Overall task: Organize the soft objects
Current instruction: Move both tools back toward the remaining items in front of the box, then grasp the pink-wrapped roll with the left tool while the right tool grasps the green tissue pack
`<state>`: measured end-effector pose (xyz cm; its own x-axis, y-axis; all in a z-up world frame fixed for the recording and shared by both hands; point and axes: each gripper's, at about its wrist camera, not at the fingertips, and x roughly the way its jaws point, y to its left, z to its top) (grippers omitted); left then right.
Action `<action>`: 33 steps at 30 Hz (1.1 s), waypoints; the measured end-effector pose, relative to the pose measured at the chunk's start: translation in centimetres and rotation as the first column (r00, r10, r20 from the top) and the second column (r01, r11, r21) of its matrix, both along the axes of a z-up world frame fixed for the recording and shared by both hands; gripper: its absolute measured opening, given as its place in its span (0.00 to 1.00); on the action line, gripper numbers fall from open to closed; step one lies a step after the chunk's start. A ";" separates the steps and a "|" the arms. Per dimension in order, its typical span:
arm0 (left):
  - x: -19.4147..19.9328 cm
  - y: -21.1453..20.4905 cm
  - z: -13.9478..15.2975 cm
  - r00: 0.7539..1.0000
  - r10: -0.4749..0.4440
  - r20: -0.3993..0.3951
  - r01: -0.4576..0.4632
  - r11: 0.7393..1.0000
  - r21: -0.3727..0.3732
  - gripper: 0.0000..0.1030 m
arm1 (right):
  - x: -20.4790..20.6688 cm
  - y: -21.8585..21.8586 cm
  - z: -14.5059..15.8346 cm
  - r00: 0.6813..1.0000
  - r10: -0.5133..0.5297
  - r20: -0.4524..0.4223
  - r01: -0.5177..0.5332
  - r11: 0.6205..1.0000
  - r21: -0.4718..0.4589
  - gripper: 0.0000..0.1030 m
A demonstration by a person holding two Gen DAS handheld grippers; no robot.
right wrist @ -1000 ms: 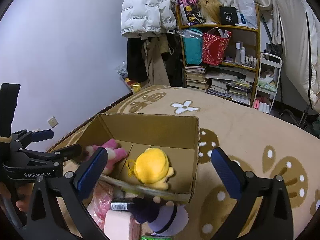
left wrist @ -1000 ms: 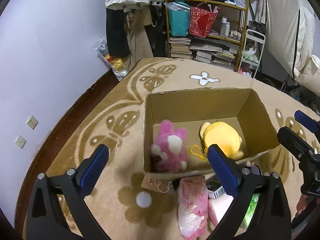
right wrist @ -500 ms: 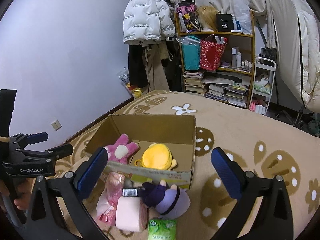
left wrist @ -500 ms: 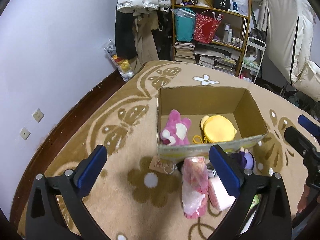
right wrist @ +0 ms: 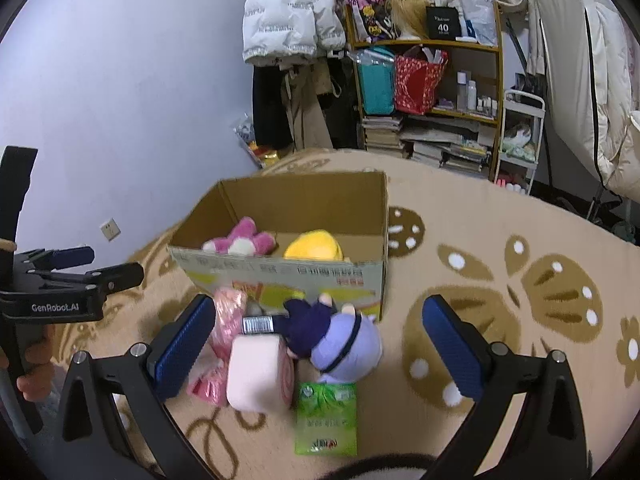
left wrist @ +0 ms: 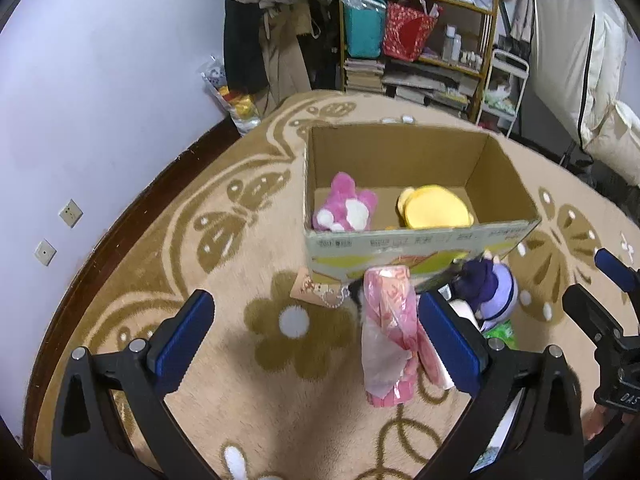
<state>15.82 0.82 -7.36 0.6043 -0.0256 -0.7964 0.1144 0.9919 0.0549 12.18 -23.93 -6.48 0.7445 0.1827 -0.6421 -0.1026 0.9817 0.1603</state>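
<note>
An open cardboard box [left wrist: 416, 246] [right wrist: 280, 276] stands on the carpet and holds a pink plush [left wrist: 346, 210] [right wrist: 240, 242] and a yellow plush [left wrist: 436, 208] [right wrist: 314, 246]. In front of the box lie a pink bagged soft item [left wrist: 388, 340] [right wrist: 224, 320], a pale pink roll [right wrist: 260, 372], a purple doll [left wrist: 494, 292] [right wrist: 340, 344] and a green packet [right wrist: 326, 418]. My left gripper [left wrist: 318, 338] is open and empty above the carpet in front of the box. My right gripper [right wrist: 320, 344] is open and empty above the doll and roll.
A beige patterned carpet [left wrist: 180, 248] covers the floor. A lilac wall [left wrist: 100, 80] with sockets runs on the left. Hanging coats [right wrist: 296, 20], a crowded shelf [right wrist: 432, 80] and a small white cart [right wrist: 520, 136] stand behind the box. A paper tag with chain [left wrist: 314, 290] lies by the box.
Both grippers have pulled back and away from the box, so the items in front of it come into fuller view. Both stay open and empty.
</note>
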 end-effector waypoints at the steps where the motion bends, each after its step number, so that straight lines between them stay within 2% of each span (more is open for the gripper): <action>1: 0.1 -0.2 -0.5 1.000 -0.002 -0.013 0.002 1.000 0.007 0.98 | -0.1 0.0 -0.3 1.000 -0.001 -0.007 0.001 1.000 -0.002 1.00; 15: 1.5 -1.2 -4.6 0.991 -0.009 -0.133 0.012 1.000 0.015 0.98 | 0.0 -0.3 -5.8 0.991 -0.018 -0.134 0.021 1.000 0.019 1.00; 22: 2.1 -2.2 -6.5 0.985 -0.015 -0.172 0.021 0.999 0.036 0.98 | 0.5 0.1 -7.9 0.982 -0.024 -0.189 0.022 1.000 -0.014 1.00; 33: 2.8 -3.2 -9.0 0.970 -0.019 -0.242 0.028 0.999 0.036 0.98 | 1.0 -0.5 -10.3 0.967 -0.051 -0.250 0.051 0.999 -0.004 1.00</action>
